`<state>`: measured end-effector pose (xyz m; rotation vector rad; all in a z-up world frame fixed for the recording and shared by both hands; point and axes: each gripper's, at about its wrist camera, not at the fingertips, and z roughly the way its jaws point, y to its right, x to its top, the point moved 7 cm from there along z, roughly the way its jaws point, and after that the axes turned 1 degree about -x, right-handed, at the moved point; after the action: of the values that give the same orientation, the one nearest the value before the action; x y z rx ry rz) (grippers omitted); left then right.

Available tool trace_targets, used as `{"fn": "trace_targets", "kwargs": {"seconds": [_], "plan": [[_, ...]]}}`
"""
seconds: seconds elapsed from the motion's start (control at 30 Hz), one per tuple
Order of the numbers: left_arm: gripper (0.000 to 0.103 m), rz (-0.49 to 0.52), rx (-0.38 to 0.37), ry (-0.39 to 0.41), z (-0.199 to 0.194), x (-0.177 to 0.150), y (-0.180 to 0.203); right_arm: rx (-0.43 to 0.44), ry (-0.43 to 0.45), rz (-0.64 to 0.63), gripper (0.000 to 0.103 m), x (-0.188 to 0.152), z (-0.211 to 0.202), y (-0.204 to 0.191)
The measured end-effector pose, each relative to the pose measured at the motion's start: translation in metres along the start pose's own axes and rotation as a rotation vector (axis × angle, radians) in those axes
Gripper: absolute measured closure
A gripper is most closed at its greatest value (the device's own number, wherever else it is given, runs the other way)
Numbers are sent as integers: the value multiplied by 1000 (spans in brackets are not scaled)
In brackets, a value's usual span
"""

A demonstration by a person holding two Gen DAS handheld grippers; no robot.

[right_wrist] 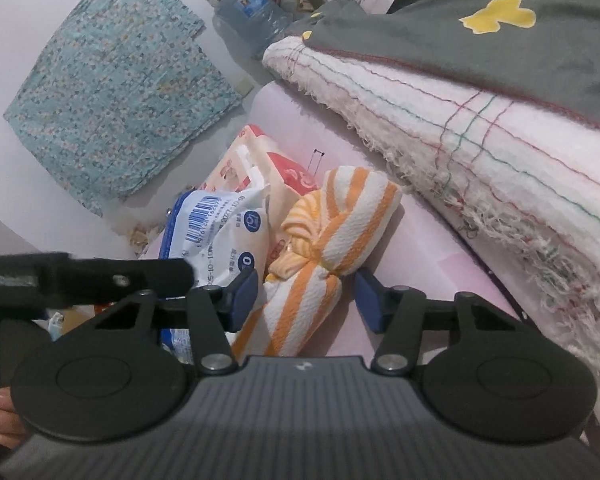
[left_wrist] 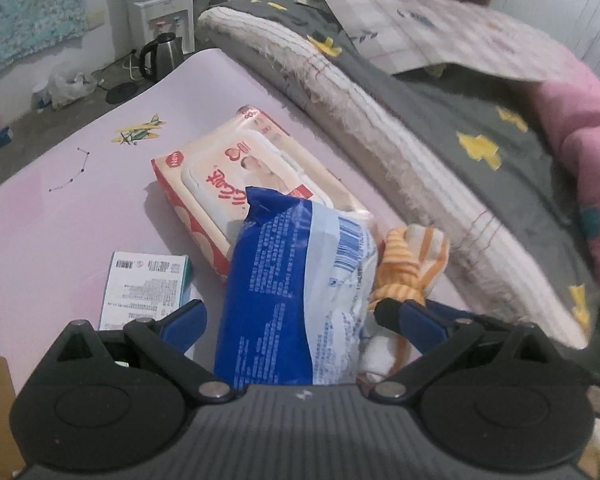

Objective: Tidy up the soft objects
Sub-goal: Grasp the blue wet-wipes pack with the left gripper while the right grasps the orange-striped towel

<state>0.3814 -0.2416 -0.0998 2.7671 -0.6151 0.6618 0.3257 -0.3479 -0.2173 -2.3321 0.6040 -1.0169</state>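
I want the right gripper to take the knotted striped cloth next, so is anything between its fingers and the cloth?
Nothing visible is in the way. The right gripper is open with the orange striped cloth already lying between its fingers. The blue wipes pack lies just to the left, touching the cloth, outside the left finger.

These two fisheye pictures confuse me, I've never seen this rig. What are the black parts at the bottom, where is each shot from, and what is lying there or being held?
No robot here: a person carries a handheld two-finger gripper in each hand, each with a camera looking along its blue fingers. The black parts are the grippers' own bodies.

The left wrist view shows the left gripper, jaws open around a blue and white plastic pack. Whether it is gripped, I cannot tell.

The right wrist view shows the right gripper, open around an orange striped cloth, not squeezing it.

On the pink surface also lie a red and white wipes pack and a small box, beside folded bedding.
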Motion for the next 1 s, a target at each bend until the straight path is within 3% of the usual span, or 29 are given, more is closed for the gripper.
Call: {"fn": "trace_targets", "kwargs": {"seconds": [0.27, 0.53, 0.67, 0.7, 0.73, 1.0], "plan": [[13, -63, 36, -40, 21, 1, -4, 6, -25, -30, 53, 5, 14, -4], [31, -121, 27, -18, 14, -1, -8, 19, -28, 7, 61, 2, 17, -6], [36, -174, -14, 1, 3, -1, -12, 54, -11, 58, 63, 4, 12, -2], [44, -187, -29, 11, -1, -1, -13, 58, 0, 58, 63, 5, 9, -3], [46, -194, -40, 16, -5, -1, -14, 58, 11, 58, 63, 6, 5, -4], [48, -224, -101, 100, -50, -1, -10, 113, 78, 44, 63, 14, -29, -29]]}}
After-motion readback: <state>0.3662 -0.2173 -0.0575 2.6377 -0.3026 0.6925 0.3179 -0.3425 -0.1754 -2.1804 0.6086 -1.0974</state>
